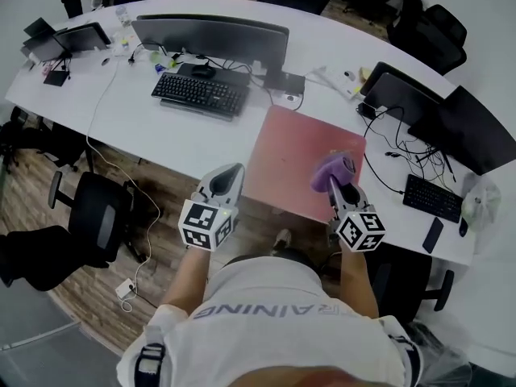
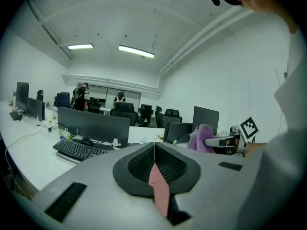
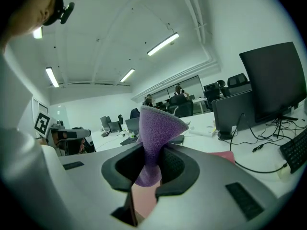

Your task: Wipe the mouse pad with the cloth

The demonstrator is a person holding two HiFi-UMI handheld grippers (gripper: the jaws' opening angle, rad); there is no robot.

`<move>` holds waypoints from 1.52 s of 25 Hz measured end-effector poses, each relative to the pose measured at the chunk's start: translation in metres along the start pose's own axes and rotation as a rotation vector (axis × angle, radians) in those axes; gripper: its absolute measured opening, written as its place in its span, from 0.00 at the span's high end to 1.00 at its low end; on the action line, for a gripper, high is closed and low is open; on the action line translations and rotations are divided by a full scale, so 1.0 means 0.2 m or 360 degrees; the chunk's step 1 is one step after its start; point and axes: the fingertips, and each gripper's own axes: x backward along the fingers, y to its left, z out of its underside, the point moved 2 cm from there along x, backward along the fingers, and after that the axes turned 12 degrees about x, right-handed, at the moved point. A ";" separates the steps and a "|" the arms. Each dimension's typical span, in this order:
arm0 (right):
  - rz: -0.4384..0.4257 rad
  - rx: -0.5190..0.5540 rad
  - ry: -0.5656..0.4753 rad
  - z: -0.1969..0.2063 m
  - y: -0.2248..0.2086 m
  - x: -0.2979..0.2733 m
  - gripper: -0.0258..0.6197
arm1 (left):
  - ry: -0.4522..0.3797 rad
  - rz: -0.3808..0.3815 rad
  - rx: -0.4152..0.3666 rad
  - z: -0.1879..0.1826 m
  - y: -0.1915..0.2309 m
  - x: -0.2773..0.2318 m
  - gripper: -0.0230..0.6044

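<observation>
Right gripper (image 3: 151,163): jaws clamped on the purple cloth (image 3: 157,128), directly above the red mouse pad (image 1: 290,156). Left gripper (image 2: 154,158): jaws pressed together, nothing between them.

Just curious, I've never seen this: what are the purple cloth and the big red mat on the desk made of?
The cloth looks like soft microfibre or fleece: matte, fuzzy surface, folding where it is pinched. The mouse pad is a thin, flat, matte pinkish-red sheet, perhaps faux leather or rubbery fabric; its texture is too small to tell.
</observation>
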 end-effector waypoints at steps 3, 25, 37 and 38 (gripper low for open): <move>0.0028 -0.0016 -0.0020 -0.02 -0.24 -0.05 0.82 | -0.0024 -0.0020 -0.0013 -0.05 -0.06 -0.21 0.91; -0.0051 -0.0006 0.0345 0.17 -0.13 -1.01 0.82 | 0.0219 -0.0013 0.0107 -0.04 0.68 -0.72 0.91; -0.0260 -0.0161 0.0660 0.46 0.28 -1.92 0.82 | 0.0339 -0.0111 0.0247 0.09 1.24 -0.58 0.91; -0.0263 -0.0185 0.0688 0.49 0.28 -1.95 0.82 | 0.0349 -0.0121 0.0261 0.11 1.26 -0.56 0.91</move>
